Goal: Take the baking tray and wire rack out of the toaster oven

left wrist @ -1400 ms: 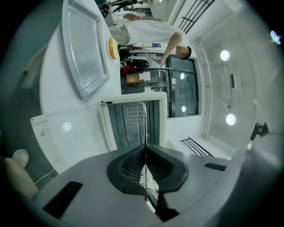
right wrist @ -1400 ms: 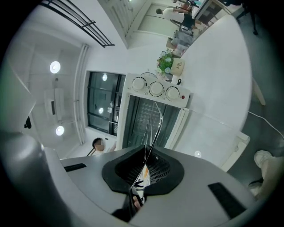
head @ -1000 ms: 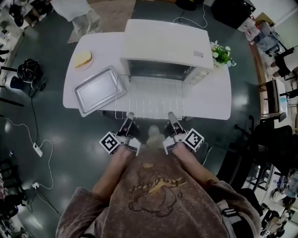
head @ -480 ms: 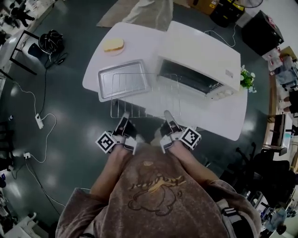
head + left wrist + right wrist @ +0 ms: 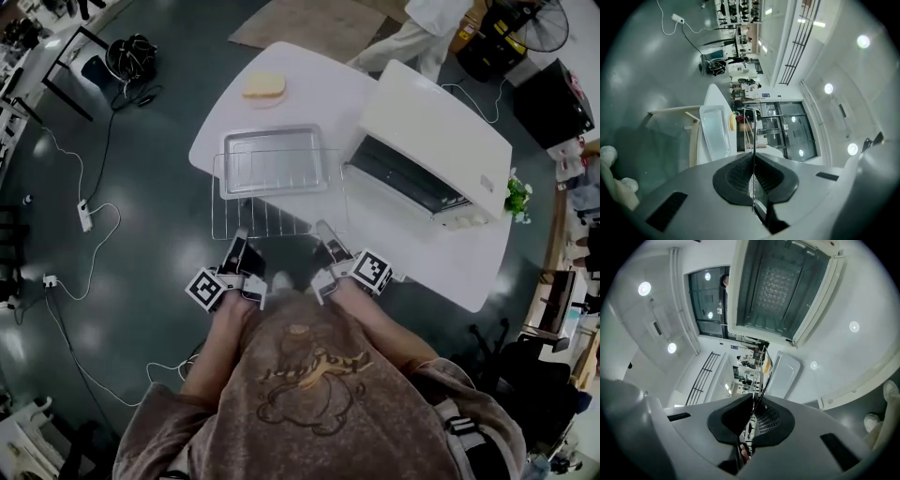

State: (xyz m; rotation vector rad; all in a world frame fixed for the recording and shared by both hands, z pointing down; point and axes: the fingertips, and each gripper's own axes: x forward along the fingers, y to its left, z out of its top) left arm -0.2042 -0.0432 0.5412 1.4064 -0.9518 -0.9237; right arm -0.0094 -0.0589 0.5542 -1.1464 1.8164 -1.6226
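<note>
Head view: table (image 5: 445,255) carrying toaster oven (image 5: 441,131), standing open; wire rack (image 5: 281,217) hanging outside oven, overlapping baking tray (image 5: 274,161) on table; L gripper (image 5: 238,238) & R gripper (image 5: 323,232) each pinching rack's near edge; only R gripper view looking into oven cavity.

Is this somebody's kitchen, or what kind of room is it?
Probably not a home kitchen, more like a lab or workshop. The toaster oven stands on a lone white table in a big open room, and a power strip and loose cables lie across the shiny dark floor.
</note>
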